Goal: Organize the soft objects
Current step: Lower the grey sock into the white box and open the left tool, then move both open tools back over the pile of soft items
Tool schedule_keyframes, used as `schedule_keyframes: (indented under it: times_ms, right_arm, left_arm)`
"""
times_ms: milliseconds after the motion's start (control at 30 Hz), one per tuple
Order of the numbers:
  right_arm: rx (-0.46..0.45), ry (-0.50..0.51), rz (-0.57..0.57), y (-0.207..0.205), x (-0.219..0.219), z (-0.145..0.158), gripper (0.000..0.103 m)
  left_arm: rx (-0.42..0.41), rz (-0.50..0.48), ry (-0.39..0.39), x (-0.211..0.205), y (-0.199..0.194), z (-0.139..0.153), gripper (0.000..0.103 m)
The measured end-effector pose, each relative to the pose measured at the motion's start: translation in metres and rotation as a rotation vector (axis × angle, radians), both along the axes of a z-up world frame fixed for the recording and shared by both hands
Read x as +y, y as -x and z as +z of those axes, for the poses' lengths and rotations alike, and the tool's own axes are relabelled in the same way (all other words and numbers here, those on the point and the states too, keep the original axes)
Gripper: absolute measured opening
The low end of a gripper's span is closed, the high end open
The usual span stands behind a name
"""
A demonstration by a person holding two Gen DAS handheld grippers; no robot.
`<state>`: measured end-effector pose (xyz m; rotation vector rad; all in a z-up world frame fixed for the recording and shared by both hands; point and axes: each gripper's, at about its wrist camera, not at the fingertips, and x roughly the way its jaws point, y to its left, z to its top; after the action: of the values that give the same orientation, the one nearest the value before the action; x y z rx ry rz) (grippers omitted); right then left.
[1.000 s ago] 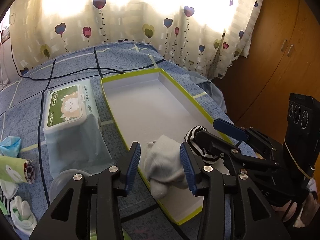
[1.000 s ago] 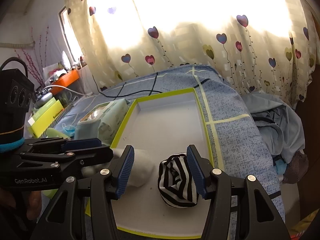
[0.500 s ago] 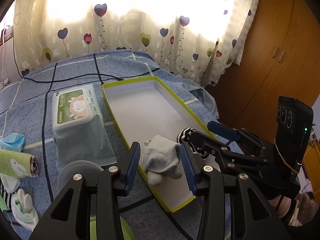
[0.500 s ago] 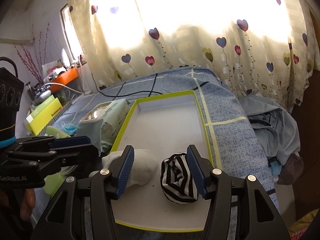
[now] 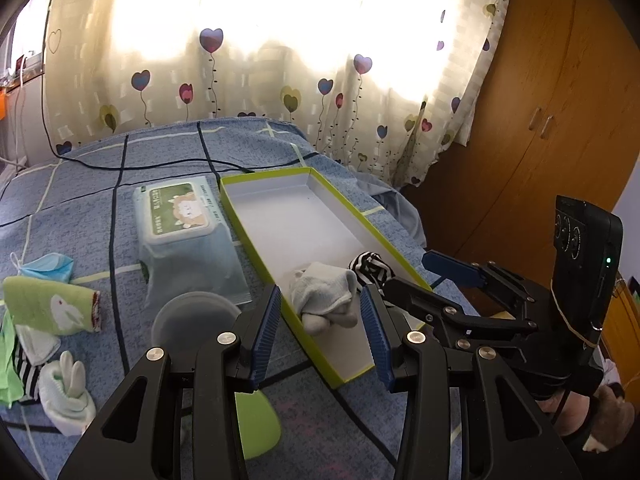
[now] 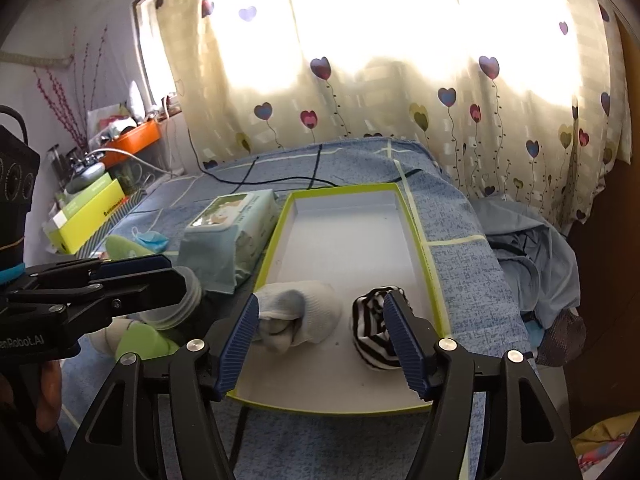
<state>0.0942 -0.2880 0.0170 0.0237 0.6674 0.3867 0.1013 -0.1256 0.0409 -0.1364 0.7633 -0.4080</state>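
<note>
Both grippers pulled back from the tray, left gripper and right gripper gaping wide, holding nothing, white sock bundle beside striped sock bundle at the tray's near end

Black linkage frames with silver screws are seen on both grippers. Ribbed blue pads are fitted. "GenRobot.AI" is printed in white.

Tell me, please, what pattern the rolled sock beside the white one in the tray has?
Black and white stripes on the rolled sock; clearest in the right wrist view.
</note>
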Motion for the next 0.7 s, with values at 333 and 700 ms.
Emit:
schedule_keyframes:
  times_ms: [333, 700]
  right_arm:
    - [-0.012, 0.041, 0.027, 0.028, 0.031, 0.013, 0.069]
    - [-0.018, 0.089, 0.103, 0.044, 0.07, 0.02, 0.069]
  left_arm:
    - [-0.026, 0.037, 0.02, 0.036, 0.029, 0.004, 0.043]
    - [-0.049, 0.083, 0.046, 0.071, 0.051, 0.005, 0.043]
